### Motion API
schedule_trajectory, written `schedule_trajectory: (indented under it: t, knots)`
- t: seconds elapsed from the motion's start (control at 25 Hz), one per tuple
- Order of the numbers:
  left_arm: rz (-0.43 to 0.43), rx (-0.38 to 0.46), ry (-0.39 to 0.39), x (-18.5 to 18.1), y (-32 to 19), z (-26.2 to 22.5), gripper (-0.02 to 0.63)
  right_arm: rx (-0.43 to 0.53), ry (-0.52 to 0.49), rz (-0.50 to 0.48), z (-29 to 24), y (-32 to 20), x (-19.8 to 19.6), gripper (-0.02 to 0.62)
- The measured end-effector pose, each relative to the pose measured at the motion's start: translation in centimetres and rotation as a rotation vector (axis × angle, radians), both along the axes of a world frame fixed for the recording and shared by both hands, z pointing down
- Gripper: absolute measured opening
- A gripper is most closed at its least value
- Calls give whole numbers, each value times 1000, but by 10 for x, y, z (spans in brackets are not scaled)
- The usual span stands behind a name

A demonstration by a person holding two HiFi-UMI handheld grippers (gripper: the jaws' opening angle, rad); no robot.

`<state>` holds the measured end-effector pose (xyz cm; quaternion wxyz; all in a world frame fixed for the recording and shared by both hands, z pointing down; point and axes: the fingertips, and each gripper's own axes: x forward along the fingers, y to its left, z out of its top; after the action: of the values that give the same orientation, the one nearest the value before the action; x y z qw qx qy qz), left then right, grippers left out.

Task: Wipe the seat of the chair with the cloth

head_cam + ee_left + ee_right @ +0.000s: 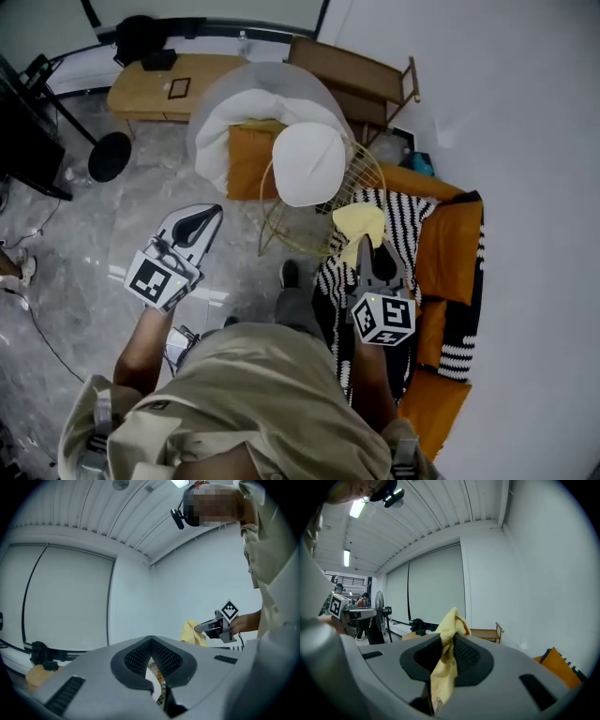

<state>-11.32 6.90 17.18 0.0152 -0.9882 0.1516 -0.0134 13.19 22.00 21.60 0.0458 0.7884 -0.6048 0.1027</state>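
Grey marble floor (66, 244) spreads out on the left, with cables (37, 328) trailing across it. A white wall (506, 94) fills the right side. At the far end sits a low wooden table (150, 89), and a wooden bench (361, 75) stands near it against the wall. Orange cushions (450, 248) and a black-and-white striped throw (403, 216) lie along the wall. Overhead there's a white slatted ceiling (440, 513) with strip lights (357, 508) glowing. Pale blinds (436, 585) cover the far end.
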Motion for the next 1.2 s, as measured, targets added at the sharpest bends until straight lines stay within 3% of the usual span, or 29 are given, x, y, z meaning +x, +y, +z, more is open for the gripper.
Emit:
schedule_trajectory:
  t: [0.32, 0.64, 0.92, 1.2]
  knots:
    - [-233, -62, -34, 48, -72, 0, 15, -31, 56, -195, 2, -128, 89, 71]
    - [-363, -122, -93, 78, -135, 28, 15, -111, 68, -271, 43, -238, 152, 71]
    - [-465, -147, -141, 80, -156, 71, 15, -209, 105, -330, 134, -314, 167, 71]
    - [-517, -263, -224, 69, -163, 144, 15, -306, 140, -332, 254, -401, 162, 72]
